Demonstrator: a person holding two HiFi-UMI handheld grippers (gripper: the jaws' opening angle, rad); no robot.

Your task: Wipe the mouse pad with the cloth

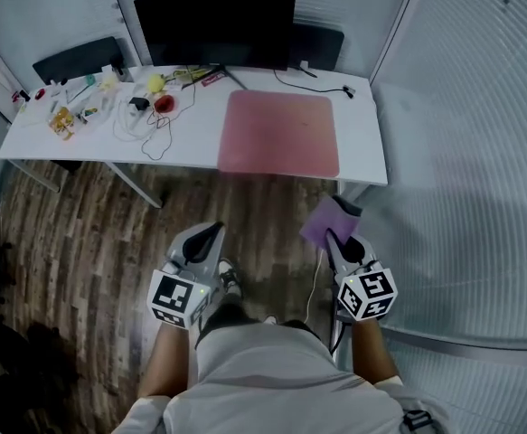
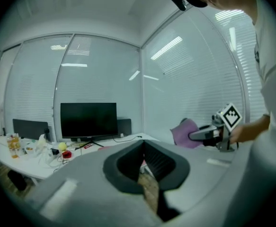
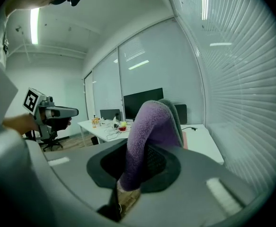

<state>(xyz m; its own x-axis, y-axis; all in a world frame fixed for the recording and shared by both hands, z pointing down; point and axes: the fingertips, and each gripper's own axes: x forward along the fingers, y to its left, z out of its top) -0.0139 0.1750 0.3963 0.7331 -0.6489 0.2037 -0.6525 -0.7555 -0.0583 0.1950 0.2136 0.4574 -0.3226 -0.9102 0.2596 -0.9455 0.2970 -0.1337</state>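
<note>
The white table (image 1: 371,152) stands against the glass wall, with a dark monitor (image 1: 216,25) at its back edge. The pink mouse pad (image 1: 281,134) lies flat on the table's right half, in front of the monitor and bare on top. Loose cables (image 1: 155,129) and a scatter of small things (image 1: 73,111) cover the left end. One of them may be a bottle or a packet, too small to tell what, if anything, is in it.

The person stands on the wood floor (image 1: 82,233), well back from the table, with both forearms held low and pointing forward. The right gripper (image 1: 340,240) has its jaws closed on the purple cloth (image 1: 324,220). The cloth rises out of the jaws as a folded hump (its own view shows it standing up between the pads). It hangs in the air near the table's front right corner, apart from the pad. The left gripper (image 1: 209,235) is level with the right one and well apart from it. Its jaws are together with nothing between them, and only floor shows beyond.
</note>
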